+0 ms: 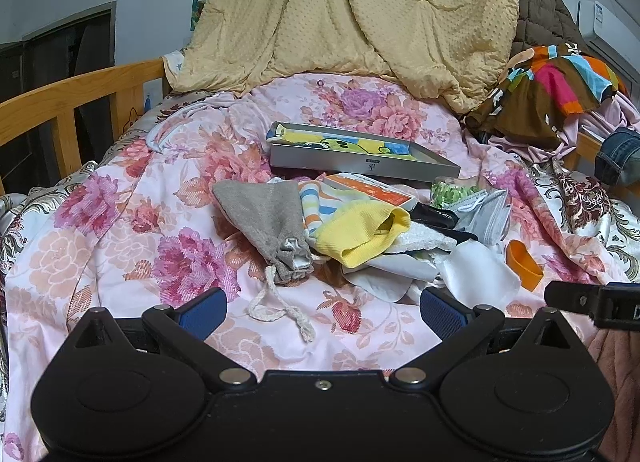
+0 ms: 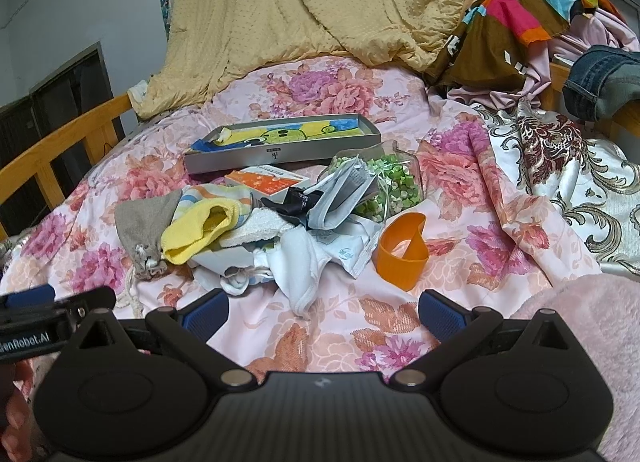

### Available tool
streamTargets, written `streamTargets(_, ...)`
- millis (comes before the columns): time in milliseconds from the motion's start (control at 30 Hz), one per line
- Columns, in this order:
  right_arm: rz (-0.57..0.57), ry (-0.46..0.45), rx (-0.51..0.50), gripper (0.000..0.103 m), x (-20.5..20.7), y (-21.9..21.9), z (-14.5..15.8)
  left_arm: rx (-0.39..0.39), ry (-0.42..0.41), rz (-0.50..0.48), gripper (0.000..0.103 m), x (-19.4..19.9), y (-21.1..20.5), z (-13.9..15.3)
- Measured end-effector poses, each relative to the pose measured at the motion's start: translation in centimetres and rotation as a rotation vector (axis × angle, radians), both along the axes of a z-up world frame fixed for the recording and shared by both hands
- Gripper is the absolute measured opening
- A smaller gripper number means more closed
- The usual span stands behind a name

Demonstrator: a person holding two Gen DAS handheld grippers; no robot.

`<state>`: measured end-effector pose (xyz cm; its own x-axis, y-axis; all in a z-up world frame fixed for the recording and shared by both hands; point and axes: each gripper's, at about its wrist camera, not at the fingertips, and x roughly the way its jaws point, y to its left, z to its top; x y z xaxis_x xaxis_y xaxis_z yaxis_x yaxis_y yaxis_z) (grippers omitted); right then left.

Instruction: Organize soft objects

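Both claws hover low over a bed (image 1: 120, 222) covered in a pink floral sheet, each with its blue-padded fingers spread wide and nothing between them. The left claw (image 1: 322, 312) points at a grey pouch (image 1: 268, 222) whose white drawstring (image 1: 280, 310) trails toward it on the sheet. The right claw (image 2: 322, 312) faces the middle of the pile, with the left one showing at its left edge.

The soft things lie in a loose heap at the centre of the bed. A yellow sock (image 1: 360, 232) rests just right of the pouch, overlapping a striped cloth (image 1: 316, 202) and a white towel (image 2: 256, 232). White cloths (image 2: 300, 262) spill toward the right claw. Grey face masks (image 2: 340, 198) lie on top, beside a clear bag (image 2: 388, 182) of green pieces. An orange cup (image 2: 402, 250) lies on its side just right of the heap. Behind it sit an orange box (image 2: 268, 182) and a grey tray (image 2: 280, 150) holding a yellow and blue cloth (image 2: 280, 134). A tan blanket (image 1: 360, 14) hangs at the far end
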<state>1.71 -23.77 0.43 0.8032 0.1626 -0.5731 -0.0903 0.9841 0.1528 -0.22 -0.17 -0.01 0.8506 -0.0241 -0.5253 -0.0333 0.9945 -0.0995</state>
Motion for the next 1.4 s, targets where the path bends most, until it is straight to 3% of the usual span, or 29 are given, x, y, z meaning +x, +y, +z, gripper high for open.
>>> streamTargets(200, 0.026, 0.018, 0.061, 0.103, 0.7, -0.6, 0.4, 0.015, 0.013, -0.024, 0.102, 0.2, 0.0, -0.5)
streamTargets(433, 0.087, 0.005, 0.045, 0.103, 3.2, -0.6, 0.9, 0.031, 0.006, -0.082, 0.102, 1.0, 0.0, -0.5)
streamTargets(767, 0.248, 0.085, 0.081, 0.103, 7.8, -1.6, 0.2, 0.168, -0.026, -0.231, 0.102, 3.2, -1.7, -0.6)
streamTargets(967, 0.289, 0.122, 0.118, 0.102, 9.0, -1.1, -1.1, 0.234, -0.022, -0.269, 0.102, 6.0, -2.0, -0.6)
streamTargets(1300, 0.299, 0.181, 0.135, 0.088, 10.7, -0.4, -2.8, 0.360, 0.013, -0.324, 0.102, 11.8, -2.4, -0.7)
streamTargets(1400, 0.297, 0.223, 0.140, 0.081, 11.3, -0.3, -3.4, 0.364, 0.048, -0.327, 0.102, 13.5, -2.3, -0.9)
